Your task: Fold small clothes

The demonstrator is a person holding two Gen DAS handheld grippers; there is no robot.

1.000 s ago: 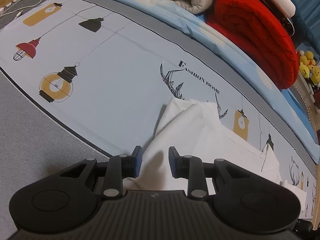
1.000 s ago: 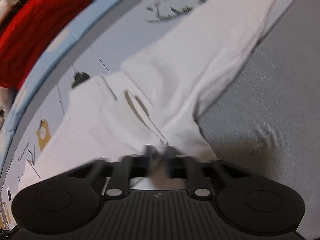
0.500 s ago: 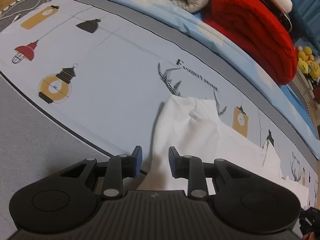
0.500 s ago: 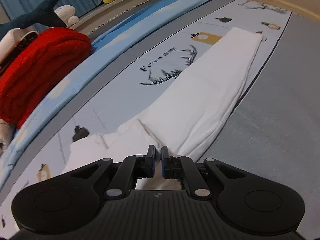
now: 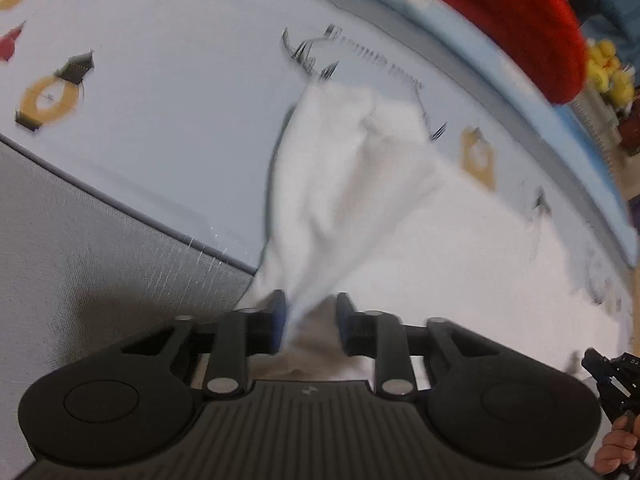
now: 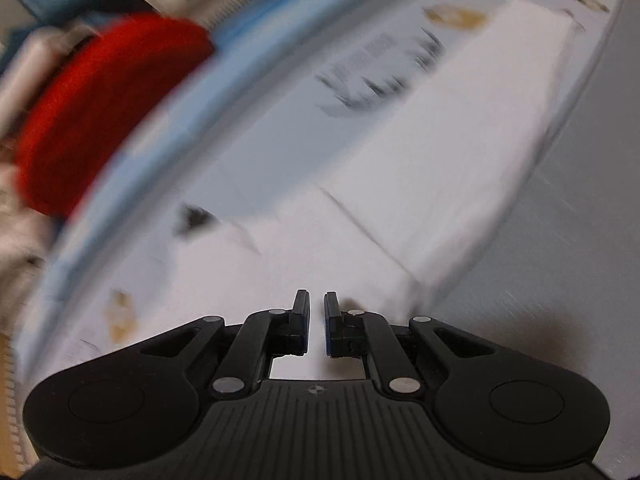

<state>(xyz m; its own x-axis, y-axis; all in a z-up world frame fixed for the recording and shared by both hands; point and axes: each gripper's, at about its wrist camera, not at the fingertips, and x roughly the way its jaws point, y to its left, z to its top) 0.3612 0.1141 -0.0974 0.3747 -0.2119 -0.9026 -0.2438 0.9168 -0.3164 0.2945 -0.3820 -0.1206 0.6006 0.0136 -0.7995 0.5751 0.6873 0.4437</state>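
Note:
A white garment lies on the pale printed sheet. My left gripper has its jaws apart, with a bunched fold of the white cloth rising between the fingers; the frame is blurred. In the right wrist view the same white garment stretches away as a long folded strip. My right gripper hovers over its near end, jaws almost together with a narrow gap and nothing visibly between them. The other gripper shows at the far right edge of the left wrist view.
A red rolled blanket and a light blue sheet edge lie beyond the garment. Yellow plush toys sit at the far right. Grey bedding borders the printed sheet at the near left. The red blanket also shows in the right wrist view.
My left gripper has moved forward onto the garment, and cloth is now bunched between its fingers. My right gripper's jaws have parted slightly and let go of the cloth they pinched. Both views blur from motion.

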